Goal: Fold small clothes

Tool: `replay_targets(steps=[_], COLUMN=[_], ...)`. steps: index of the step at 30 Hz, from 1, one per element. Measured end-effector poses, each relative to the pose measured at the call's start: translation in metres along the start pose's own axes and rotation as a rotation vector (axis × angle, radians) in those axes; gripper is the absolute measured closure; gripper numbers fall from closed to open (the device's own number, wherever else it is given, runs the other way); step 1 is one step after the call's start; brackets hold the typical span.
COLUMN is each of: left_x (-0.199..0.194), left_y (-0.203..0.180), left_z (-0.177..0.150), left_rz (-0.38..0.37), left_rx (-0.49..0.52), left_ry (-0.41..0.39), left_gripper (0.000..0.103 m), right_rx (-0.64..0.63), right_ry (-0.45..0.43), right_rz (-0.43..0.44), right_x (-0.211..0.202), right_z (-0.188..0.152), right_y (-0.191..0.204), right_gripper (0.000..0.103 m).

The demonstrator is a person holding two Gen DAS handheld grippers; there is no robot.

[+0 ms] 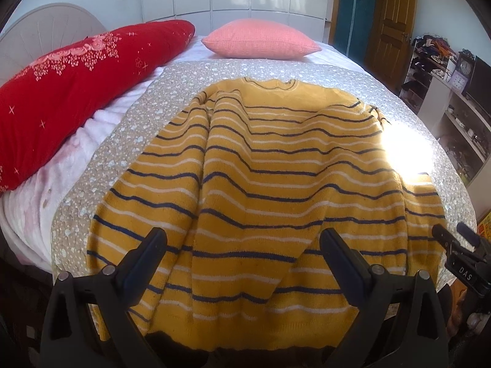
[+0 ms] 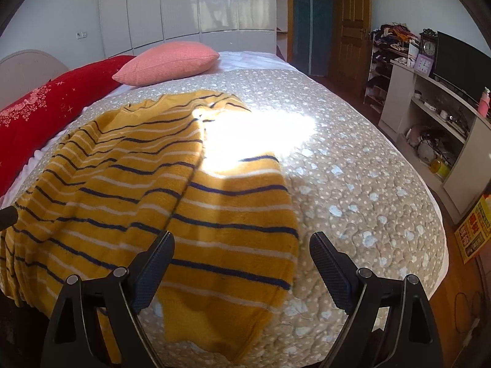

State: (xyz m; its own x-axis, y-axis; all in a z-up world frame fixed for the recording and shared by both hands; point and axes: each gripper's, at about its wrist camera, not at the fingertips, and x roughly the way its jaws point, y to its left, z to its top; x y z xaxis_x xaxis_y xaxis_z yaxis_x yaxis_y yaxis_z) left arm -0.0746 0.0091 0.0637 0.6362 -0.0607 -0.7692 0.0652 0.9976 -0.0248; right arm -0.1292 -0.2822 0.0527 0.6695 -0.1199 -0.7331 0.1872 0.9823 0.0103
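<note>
Two claws, both released, neither touching cloth. We hold the left claw [image 1: 242, 245] above the hem end of the yellow striped sweater [image 1: 260, 168]; the right claw [image 2: 242, 248] hangs over the sweater's right sleeve [image 2: 233, 224], one finger above the knit and the other above bare bedspread [image 2: 353, 184].

The sweater lies on the bedspread, neckline pointing away from us toward the pink cushion [image 1: 260, 40], hem draped over the near edge of the bed. We judge it was laid out this way so that both sleeves can be reached from the foot of the bed. It is not flat: a long ridge runs from collar to hem left of centre, and the stripes buckle across it. The right sleeve lies beside the body, its cuff end falling over the bed edge.

Materials: thick fuzzy knit, mustard yellow, thin navy and white bands, soft and likely to sag when lifted. The bedspread is quilted, beige, with pale dots and puffy stitched cells, so it may drag on the knit. A red embroidered bolster [image 1: 76, 92] lies left of the sweater, well apart. A hard patch of sunlight washes out the sweater's right shoulder.

Our judgement: folding not yet begun; the sleeve looks the likely first grasp
</note>
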Motion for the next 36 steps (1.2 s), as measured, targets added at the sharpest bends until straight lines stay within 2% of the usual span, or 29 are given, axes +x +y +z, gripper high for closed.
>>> replay_targets(steps=[5, 10, 13, 17, 18, 19, 20, 21, 24, 29, 31, 34, 35, 36], left_x=[0.008, 0.008, 0.01, 0.016, 0.017, 0.017, 0.017, 0.017, 0.014, 0.01, 0.009, 0.009, 0.009, 0.009], left_y=[-0.005, -0.008, -0.004, -0.001, 0.0, 0.001, 0.002, 0.003, 0.012, 0.037, 0.05, 0.073, 0.083, 0.094], left_z=[-0.004, -0.006, -0.008, -0.009, -0.009, -0.009, -0.009, -0.009, -0.006, -0.002, 0.001, 0.007, 0.009, 0.012], left_rz=[-0.02, -0.023, -0.022, -0.03, -0.033, -0.034, -0.034, -0.034, -0.02, 0.001, 0.011, 0.032, 0.036, 0.041], left_rx=[0.001, 0.01, -0.001, -0.02, -0.024, -0.027, -0.029, -0.031, -0.051, -0.107, -0.142, -0.191, -0.208, -0.228], left_ry=[0.035, 0.044, 0.055, 0.079, 0.084, 0.088, 0.09, 0.09, 0.082, 0.058, 0.049, 0.043, 0.041, 0.036], left_gripper=[0.004, 0.004, 0.004, 0.004, 0.004, 0.004, 0.004, 0.004, 0.004, 0.004, 0.004, 0.004, 0.004, 0.004], right_rx=[0.016, -0.037, -0.123, -0.236, -0.251, -0.26, -0.266, -0.263, -0.179, 0.008, 0.102, 0.225, 0.261, 0.297], right_ry=[0.008, 0.002, 0.011, -0.017, -0.018, -0.01, 0.003, 0.017, 0.018, -0.066, -0.073, 0.006, 0.04, 0.053], right_rz=[0.067, 0.132, 0.114, 0.056, 0.057, 0.067, 0.084, 0.099, 0.12, -0.1, -0.185, -0.344, -0.371, -0.36], right_x=[-0.004, -0.002, 0.006, 0.018, 0.02, 0.021, 0.021, 0.021, 0.019, 0.017, 0.023, 0.045, 0.049, 0.048], right_z=[-0.013, -0.021, -0.03, -0.037, -0.036, -0.032, -0.027, -0.02, 0.006, 0.051, 0.062, 0.066, 0.063, 0.059], right_y=[-0.01, 0.009, 0.025, 0.038, 0.039, 0.04, 0.04, 0.038, 0.012, -0.072, -0.111, -0.159, -0.169, -0.177], right_gripper=[0.011, 0.013, 0.023, 0.025, 0.035, 0.057, 0.071, 0.094, 0.097, 0.097, 0.097, 0.091, 0.091, 0.089])
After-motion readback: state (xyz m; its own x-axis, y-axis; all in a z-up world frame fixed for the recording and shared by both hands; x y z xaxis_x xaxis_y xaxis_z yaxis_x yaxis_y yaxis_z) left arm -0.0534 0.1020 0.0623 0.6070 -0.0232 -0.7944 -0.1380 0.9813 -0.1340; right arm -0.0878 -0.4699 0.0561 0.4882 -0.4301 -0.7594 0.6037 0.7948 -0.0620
